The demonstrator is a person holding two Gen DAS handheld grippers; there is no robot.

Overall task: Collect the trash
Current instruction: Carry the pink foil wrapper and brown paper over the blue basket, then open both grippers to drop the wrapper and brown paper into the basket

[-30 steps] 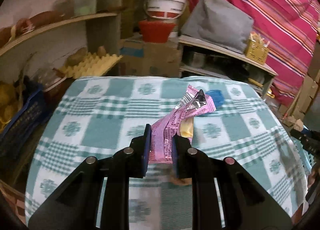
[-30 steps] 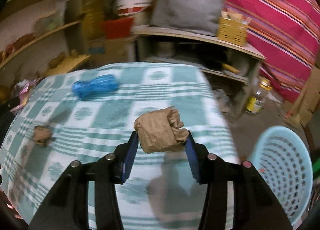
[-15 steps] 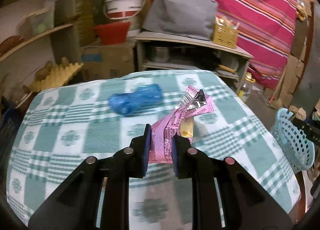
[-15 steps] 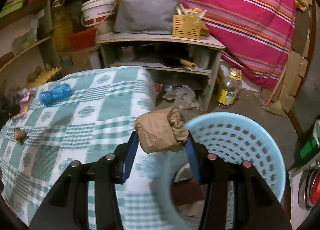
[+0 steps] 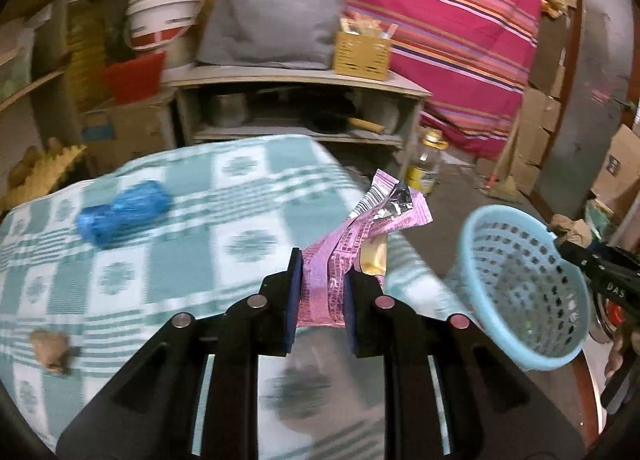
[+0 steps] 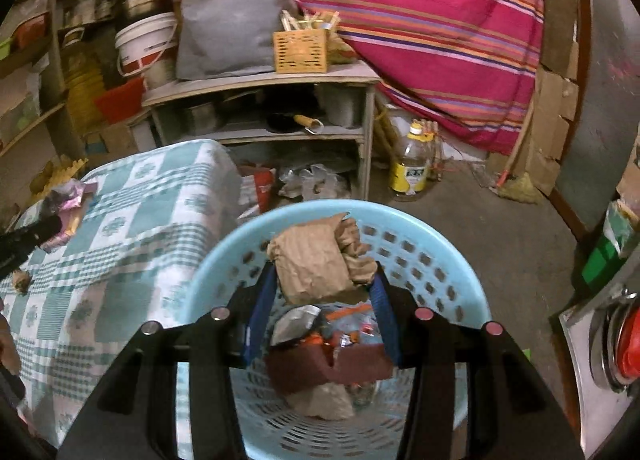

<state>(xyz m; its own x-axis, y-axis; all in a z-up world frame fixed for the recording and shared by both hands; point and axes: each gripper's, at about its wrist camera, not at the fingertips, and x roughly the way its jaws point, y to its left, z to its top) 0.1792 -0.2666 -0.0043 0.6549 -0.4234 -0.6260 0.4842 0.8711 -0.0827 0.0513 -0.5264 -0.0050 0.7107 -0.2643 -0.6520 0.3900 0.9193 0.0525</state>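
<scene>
Checked tablecloth (image 5: 168, 260) – crinkled pink wrapper (image 5: 340, 256) (foil-lined) pinched.

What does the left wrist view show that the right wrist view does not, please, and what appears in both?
Only the left wrist view shows the blue crumpled bag lying on the checked tablecloth. Only the right wrist view shows the trash already inside the blue basket, beneath the brown paper wad gripped over it. Both show the basket, the tablecloth, the pink wrapper in the left gripper, the yellow-labelled bottle and the striped cloth.
</scene>
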